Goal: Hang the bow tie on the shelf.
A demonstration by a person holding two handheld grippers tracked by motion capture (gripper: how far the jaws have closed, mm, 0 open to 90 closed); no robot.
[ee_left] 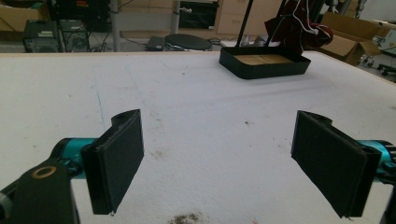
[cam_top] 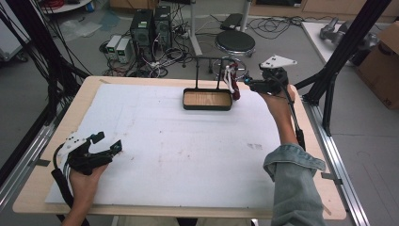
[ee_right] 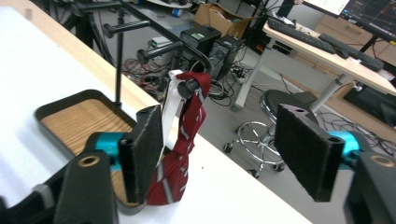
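Tie hung over the end of the black rack above the wood-bottomed tray, at the table's far edge. Right gripper sat just beside it, fingers apart, nothing between them. Left gripper rested near the table's left corner, fingers wide apart, nothing gripped.
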